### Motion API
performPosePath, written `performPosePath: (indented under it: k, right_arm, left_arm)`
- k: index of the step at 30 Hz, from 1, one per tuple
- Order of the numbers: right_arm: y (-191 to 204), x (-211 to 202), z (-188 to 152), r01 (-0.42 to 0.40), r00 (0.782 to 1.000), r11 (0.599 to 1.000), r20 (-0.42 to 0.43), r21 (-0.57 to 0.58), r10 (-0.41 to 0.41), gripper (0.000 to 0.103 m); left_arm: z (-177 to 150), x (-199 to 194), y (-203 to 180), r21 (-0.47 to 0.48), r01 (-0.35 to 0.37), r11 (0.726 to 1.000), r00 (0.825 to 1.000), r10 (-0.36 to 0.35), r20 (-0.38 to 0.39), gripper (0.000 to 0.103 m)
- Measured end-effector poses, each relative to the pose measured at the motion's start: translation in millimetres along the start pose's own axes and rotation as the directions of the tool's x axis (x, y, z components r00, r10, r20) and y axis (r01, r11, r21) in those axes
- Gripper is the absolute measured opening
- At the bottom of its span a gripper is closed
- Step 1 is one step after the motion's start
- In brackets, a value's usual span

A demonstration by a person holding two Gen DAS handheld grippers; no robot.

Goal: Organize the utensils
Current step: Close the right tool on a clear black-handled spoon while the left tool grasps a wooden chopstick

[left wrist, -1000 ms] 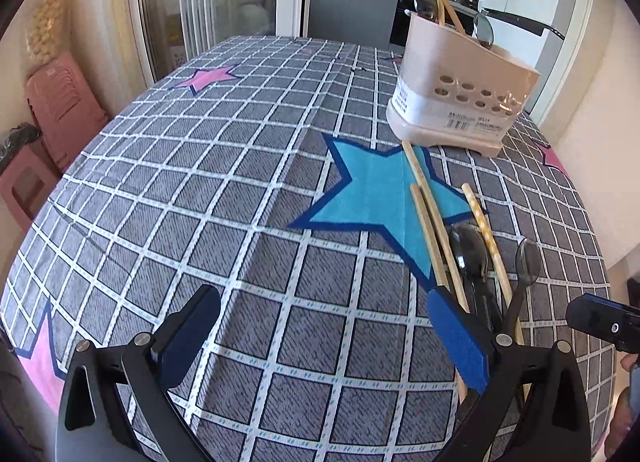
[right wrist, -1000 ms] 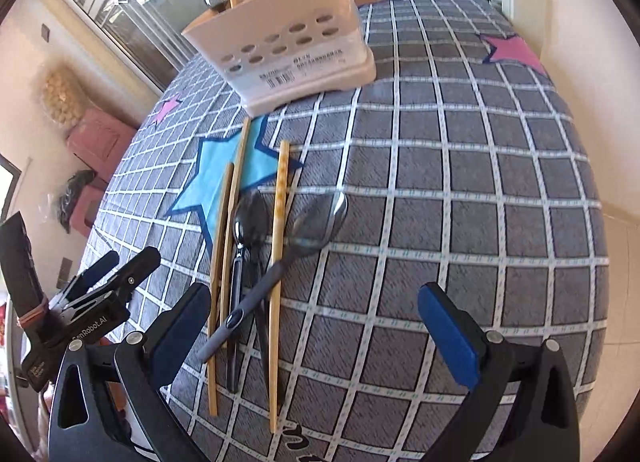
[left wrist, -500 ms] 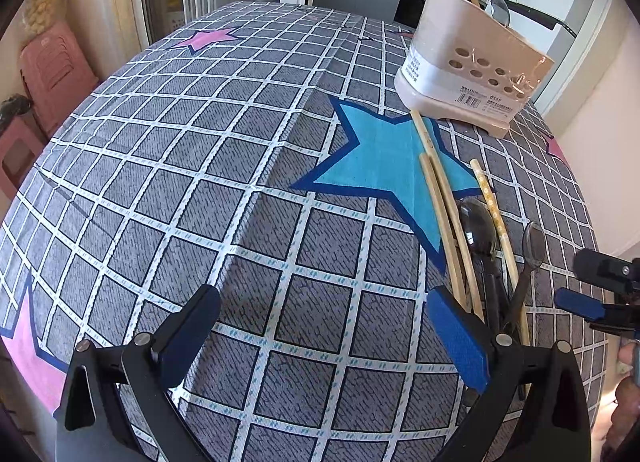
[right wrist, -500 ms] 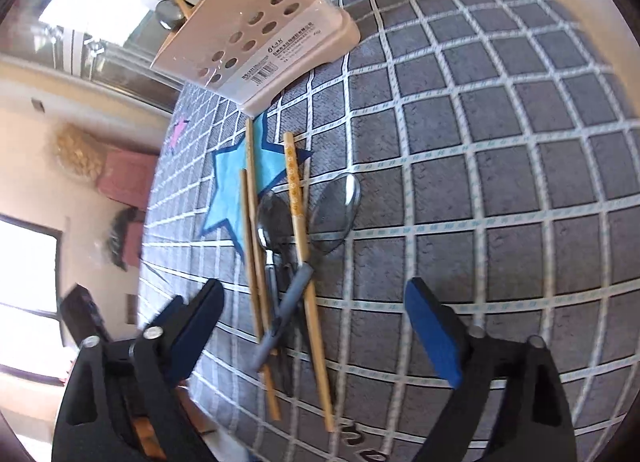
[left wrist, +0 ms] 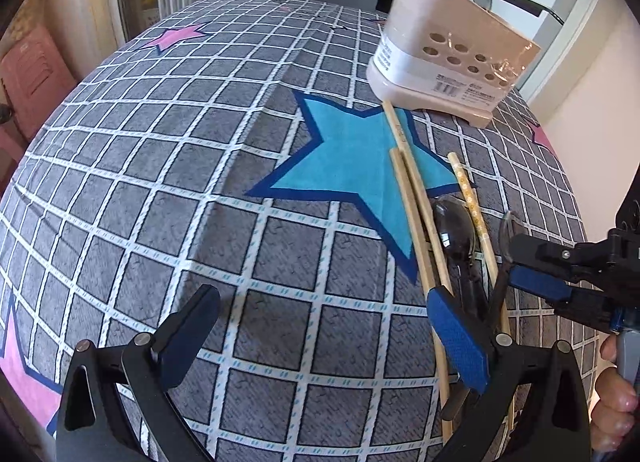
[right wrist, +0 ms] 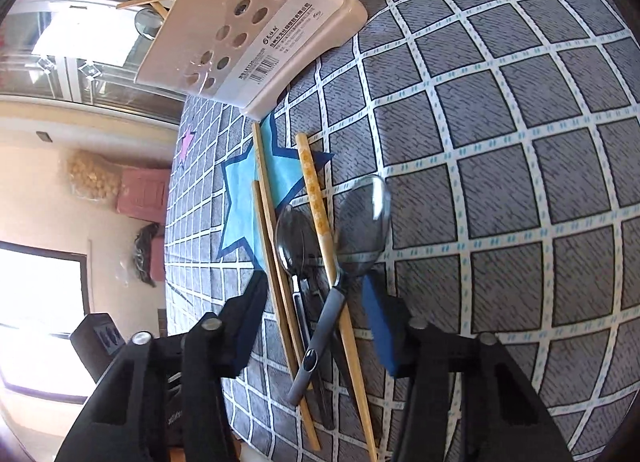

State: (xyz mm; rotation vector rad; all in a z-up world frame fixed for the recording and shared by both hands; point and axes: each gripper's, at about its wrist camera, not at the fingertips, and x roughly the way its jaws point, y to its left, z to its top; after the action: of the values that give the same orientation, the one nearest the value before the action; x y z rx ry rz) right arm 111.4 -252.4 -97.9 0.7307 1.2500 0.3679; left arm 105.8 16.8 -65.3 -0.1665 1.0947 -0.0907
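Note:
A pile of utensils lies on the checked tablecloth (left wrist: 168,198): two plain wooden chopsticks (right wrist: 266,206), a patterned chopstick (right wrist: 314,190), a black-handled spoon (right wrist: 294,242) and a grey-handled spoon (right wrist: 362,222). My right gripper (right wrist: 316,302) straddles their handles and its jaws are closing. The whole bundle is between the blue pads, which do not visibly press on it. A beige utensil holder (left wrist: 448,58) stands behind, with chopsticks and spoons in it. My left gripper (left wrist: 320,314) hovers open over bare cloth left of the pile. The right gripper (left wrist: 520,266) enters that view from the right.
A blue star (left wrist: 352,158) is printed under the chopstick tips. The table's right edge runs close to a wall. A person's fingers (left wrist: 612,402) show at the lower right. A pink stool (left wrist: 32,74) stands off the far left; glass doors are behind.
My right gripper rolled, dropped toward the pile and narrowed its jaws around the handles. The left gripper tilted a little further down and stayed open. The utensils have not moved.

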Motion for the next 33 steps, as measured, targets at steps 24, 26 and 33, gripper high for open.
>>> performPosePath:
  k: [24, 26, 33]
  right_arm:
    - [5, -3, 12, 0.075, 0.997, 0.992, -0.001, -0.100, -0.076, 0.002]
    - [1, -8, 12, 0.065, 0.998, 0.992, -0.003, -0.106, -0.066, 0.002]
    - [0, -19, 11, 0.059, 0.998, 0.987, -0.003, -0.146, -0.060, 0.002]
  left_arm:
    - [9, 15, -20, 0.059, -0.040, 0.997, 0.999, 0.042, -0.033, 0.103]
    - [10, 17, -23, 0.069, -0.055, 0.996, 0.998, 0.057, -0.034, 0.103]
    - [15, 22, -29, 0.085, -0.077, 0.993, 0.995, 0.082, -0.056, 0.103]
